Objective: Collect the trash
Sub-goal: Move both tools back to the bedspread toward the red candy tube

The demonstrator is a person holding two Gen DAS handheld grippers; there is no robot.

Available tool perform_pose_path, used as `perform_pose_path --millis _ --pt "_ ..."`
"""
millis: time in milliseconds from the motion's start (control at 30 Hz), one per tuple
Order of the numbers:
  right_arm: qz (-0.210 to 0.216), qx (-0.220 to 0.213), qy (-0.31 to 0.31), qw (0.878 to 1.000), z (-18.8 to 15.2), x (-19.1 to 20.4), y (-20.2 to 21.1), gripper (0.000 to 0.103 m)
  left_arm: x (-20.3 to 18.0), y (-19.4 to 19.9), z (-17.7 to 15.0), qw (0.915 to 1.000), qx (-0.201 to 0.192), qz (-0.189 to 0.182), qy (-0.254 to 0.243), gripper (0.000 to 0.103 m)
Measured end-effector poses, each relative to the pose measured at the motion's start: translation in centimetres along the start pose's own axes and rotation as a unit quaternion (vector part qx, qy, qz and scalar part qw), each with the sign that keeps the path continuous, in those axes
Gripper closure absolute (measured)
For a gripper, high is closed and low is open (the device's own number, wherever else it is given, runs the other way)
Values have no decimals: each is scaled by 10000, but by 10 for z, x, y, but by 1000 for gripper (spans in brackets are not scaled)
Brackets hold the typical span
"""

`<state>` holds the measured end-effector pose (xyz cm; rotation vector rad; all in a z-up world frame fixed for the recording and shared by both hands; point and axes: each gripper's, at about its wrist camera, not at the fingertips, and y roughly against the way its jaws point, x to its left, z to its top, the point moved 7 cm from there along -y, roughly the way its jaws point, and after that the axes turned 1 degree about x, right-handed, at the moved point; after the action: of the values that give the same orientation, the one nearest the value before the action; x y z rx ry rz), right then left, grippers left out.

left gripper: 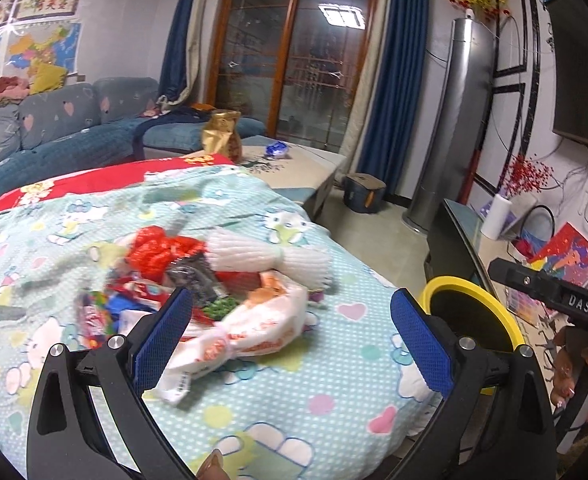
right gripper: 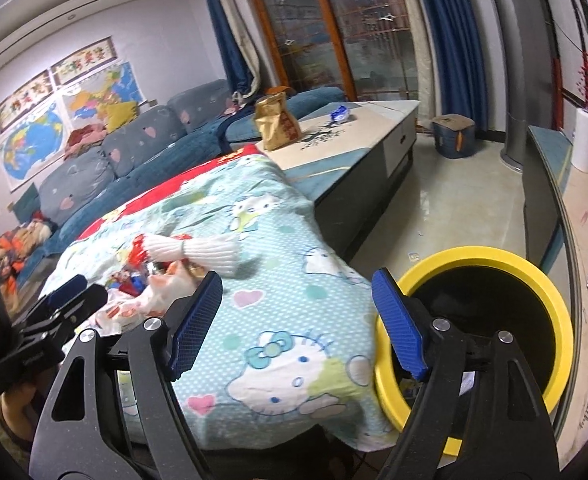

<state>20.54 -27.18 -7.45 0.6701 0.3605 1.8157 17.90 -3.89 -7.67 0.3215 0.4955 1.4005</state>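
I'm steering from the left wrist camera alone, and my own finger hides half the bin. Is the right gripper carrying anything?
Observer: No. The right gripper is open, with nothing between its fingers.
Operator: Can you see the bin's whole mouth?
Observer: Most of it. The yellow-rimmed bin is dark inside, and I cannot tell what it holds. The gripper covers its near rim.
Operator: Is there any trash off the table?
Observer: One small scrap lies on the floor just beyond the bin, near the low table.
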Motion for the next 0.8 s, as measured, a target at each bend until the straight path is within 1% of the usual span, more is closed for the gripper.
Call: perform_pose_path --millis 133,367,667,800 --pt "111 22 118 9999 0 19 -2 32 15 9 2 9998 -109 194 6 7" --pt "260 110 256 9993 1 47 -8 27 43 22 6 9989 -211 363 228 7" --pt "479 176 474 9976 -1 83 -13 27 78 33 4 9965 -264 598 522 7" --pt "512 217 574 9968 -2 95 -17 26 95 35 2 9947 -254 735 676 7"
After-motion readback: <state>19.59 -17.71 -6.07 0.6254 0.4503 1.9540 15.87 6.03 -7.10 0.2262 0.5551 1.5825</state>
